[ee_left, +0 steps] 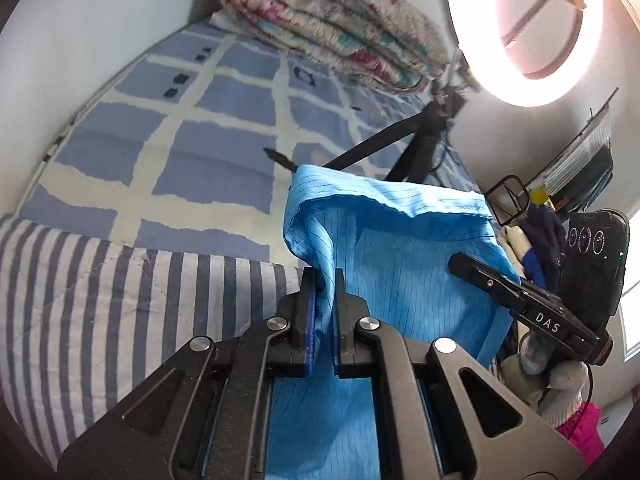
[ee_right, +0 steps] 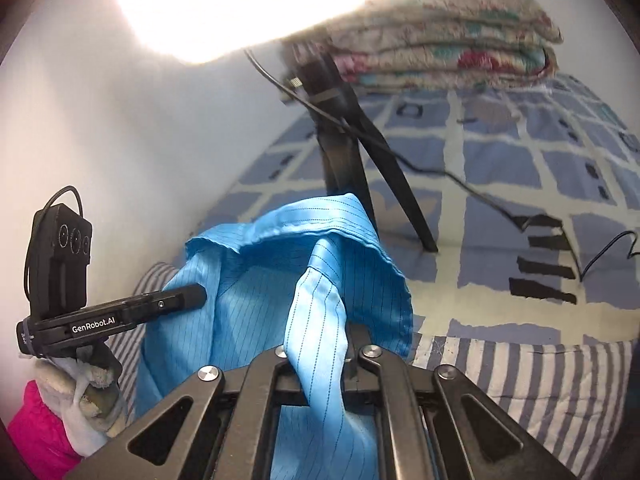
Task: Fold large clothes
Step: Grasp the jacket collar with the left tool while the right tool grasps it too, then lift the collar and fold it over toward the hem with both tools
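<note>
Blue garment point(ee_left: 384, 248) is pinched in the clenched left gripper point(ee_left: 322, 280) in the left wrist view, lifted above the bed point(ee_left: 216, 152). In the right wrist view, a fold of it is clamped in the right gripper point(ee_right: 320, 354), tripod point(ee_right: 352, 152) close behind. Step judged: lift-and-spread before folding. Next, the cloth needs to be drawn taut and laid flat, clear of the tripod.

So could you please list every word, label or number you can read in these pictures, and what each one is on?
"DAS": on the side of the right gripper, seen from the left wrist.
"GenRobot.AI": on the side of the left gripper, seen from the right wrist.
Small print on the left gripper's end cap is too small to read.
</note>
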Demonstrator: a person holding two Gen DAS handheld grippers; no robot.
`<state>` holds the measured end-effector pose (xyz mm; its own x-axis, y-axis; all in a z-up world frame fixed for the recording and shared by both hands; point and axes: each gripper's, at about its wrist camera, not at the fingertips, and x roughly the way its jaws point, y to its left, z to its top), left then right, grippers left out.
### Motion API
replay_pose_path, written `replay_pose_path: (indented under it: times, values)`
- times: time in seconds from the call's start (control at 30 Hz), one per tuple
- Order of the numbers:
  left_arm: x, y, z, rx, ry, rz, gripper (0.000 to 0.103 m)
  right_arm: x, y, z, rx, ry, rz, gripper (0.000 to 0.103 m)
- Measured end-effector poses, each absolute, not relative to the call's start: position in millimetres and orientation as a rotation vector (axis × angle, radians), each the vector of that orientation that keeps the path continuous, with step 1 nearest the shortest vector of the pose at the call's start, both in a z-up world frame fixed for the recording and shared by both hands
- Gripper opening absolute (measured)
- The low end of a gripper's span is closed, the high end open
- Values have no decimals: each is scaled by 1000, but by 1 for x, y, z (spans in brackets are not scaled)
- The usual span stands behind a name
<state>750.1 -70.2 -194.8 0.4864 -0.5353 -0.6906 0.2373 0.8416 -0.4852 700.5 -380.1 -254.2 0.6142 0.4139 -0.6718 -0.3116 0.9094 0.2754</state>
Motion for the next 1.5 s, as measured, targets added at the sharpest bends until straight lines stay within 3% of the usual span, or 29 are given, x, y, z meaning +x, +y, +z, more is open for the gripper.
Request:
replay_pose_path:
  times: [0.4,0.7,1.13,1.47,1.5]
  values:
    - [636,-56,-132,-324,859,-520,3,596,-372,-202,111,743,488,1]
    - [526,-50,-103,-254,848,-529,2,470,-362,-188,83,745,508,1]
    - [370,-27,-161,-322,922,-487,2,307,-335,-243,45,850,523,1]
    - [309,-25,-201,-287,979,-466,3,256,-331,-282,1,931,501,1]
    - [303,-23,-200,-278,977,-463,3,251,-329,-283,-17,930,492,6]
